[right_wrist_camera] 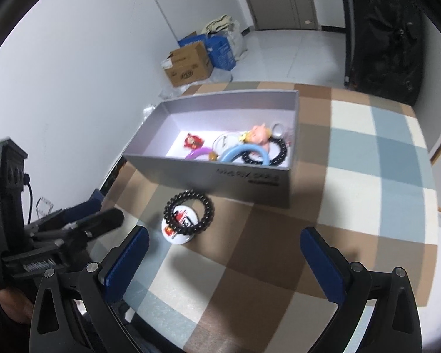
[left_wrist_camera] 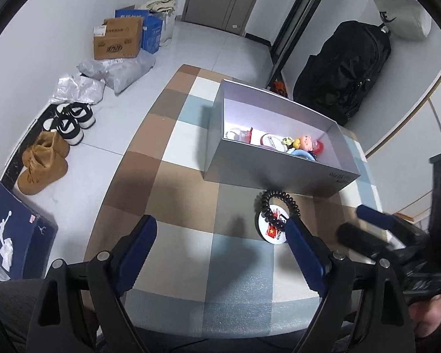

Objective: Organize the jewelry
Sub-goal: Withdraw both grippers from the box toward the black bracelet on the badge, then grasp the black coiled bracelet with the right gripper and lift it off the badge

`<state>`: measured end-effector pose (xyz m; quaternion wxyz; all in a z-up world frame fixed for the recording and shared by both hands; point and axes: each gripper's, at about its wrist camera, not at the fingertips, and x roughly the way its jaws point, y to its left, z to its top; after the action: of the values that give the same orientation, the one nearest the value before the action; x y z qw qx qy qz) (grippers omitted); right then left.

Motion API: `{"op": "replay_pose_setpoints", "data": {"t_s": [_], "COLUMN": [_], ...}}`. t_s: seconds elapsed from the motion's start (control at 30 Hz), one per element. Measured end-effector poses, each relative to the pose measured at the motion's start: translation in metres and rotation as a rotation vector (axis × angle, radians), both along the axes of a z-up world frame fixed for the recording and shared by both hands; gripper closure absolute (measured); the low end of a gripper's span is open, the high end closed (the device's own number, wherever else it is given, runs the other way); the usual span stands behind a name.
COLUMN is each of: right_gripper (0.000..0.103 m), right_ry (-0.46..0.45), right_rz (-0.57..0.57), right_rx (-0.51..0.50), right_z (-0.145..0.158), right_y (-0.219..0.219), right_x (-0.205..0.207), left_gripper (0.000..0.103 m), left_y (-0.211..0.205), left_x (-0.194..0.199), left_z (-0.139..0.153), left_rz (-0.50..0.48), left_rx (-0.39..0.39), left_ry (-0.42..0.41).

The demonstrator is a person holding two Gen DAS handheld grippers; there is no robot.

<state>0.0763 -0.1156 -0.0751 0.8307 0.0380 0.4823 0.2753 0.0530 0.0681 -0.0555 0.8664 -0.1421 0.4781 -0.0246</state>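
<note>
A grey open box (left_wrist_camera: 279, 173) (right_wrist_camera: 220, 176) stands on the checked table and holds small trinkets, rings and a doll charm (left_wrist_camera: 304, 142) (right_wrist_camera: 258, 135). In front of the box a black bead bracelet (left_wrist_camera: 275, 195) (right_wrist_camera: 188, 211) lies on a round white badge (left_wrist_camera: 272, 229) (right_wrist_camera: 178, 231). My left gripper (left_wrist_camera: 220, 235) is open and empty, just left of the badge. My right gripper (right_wrist_camera: 225, 244) is open and empty, to the right of the badge. Each gripper shows at the edge of the other's view.
The table (left_wrist_camera: 176, 176) has a brown, white and blue checked cover. On the floor to the left lie shoes (left_wrist_camera: 44, 158), plastic bags, cardboard boxes (left_wrist_camera: 117, 39) and a blue shoebox (left_wrist_camera: 11, 235). A black backpack (left_wrist_camera: 347, 73) stands beyond the table.
</note>
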Motion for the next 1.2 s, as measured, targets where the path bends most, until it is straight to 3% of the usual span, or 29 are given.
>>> {"op": "replay_pose_setpoints", "data": {"t_s": [0.23,0.4,0.63,1.07,1.2], "right_gripper": [0.001,0.016,0.018,0.051,0.052], "right_ry": [0.022,0.032,-0.038,-0.09,-0.092], "right_rz": [0.043,0.081,0.141,0.138,0.135], "right_rx": [-0.007,-0.028,-0.097,-0.175,-0.173], "right_z": [-0.01,-0.017,-0.022,-0.032,-0.033], "right_y": [0.02,0.039,0.064,0.077,0.077], "right_x": [0.002,0.006,0.005,0.009,0.009], "left_gripper": [0.017,0.017,0.017,0.017,0.017], "left_y": [0.003,0.015,0.022,0.023,0.022], "left_x": [-0.005,-0.004,-0.002,0.0,0.0], "left_z": [0.003,-0.002,-0.004,-0.003,-0.003], "left_rz": [-0.012,0.006,0.011,0.006,0.003], "left_rx": [-0.016,-0.069,-0.115,-0.136,-0.133], "left_ry": [0.008,0.035,0.051,0.051,0.05]}}
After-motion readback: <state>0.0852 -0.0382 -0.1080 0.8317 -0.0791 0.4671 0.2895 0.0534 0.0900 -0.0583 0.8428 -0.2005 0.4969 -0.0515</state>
